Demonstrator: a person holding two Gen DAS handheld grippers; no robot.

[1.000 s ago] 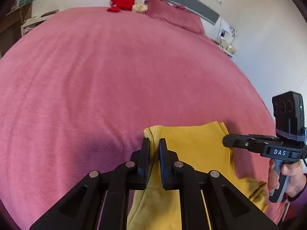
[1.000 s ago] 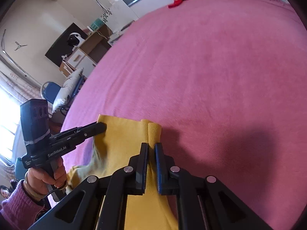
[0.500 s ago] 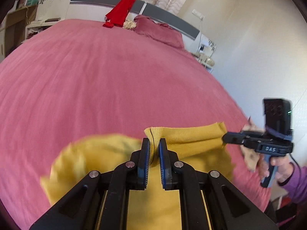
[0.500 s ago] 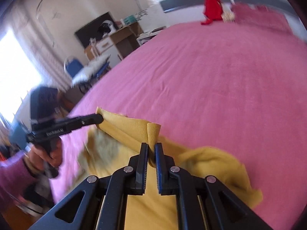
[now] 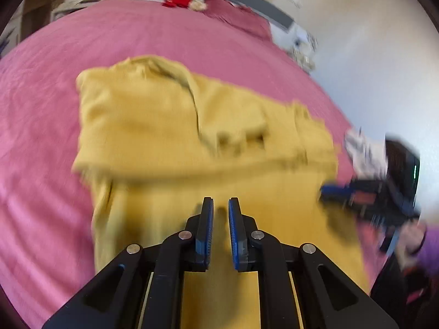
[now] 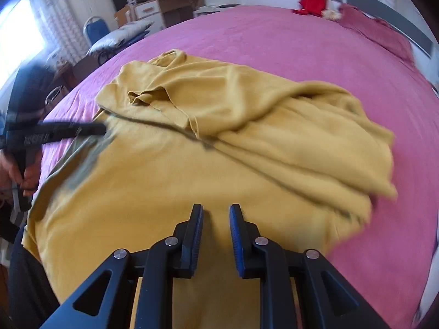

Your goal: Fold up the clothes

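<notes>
Yellow garment lies spread on the pink bed, its far part folded over. Left gripper – jaws parting, nothing pinched – hovers over its near-left edge; right gripper likewise, jaws opening, empty, over the near middle.

Matt yellow knit garment, soft cloth

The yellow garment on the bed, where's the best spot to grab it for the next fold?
Probably the far folded-over edge of the yellow garment, at its two corners. That layer sits raised and loose on the pink bedspread, so fingers could slip under from the outer sides.
</notes>
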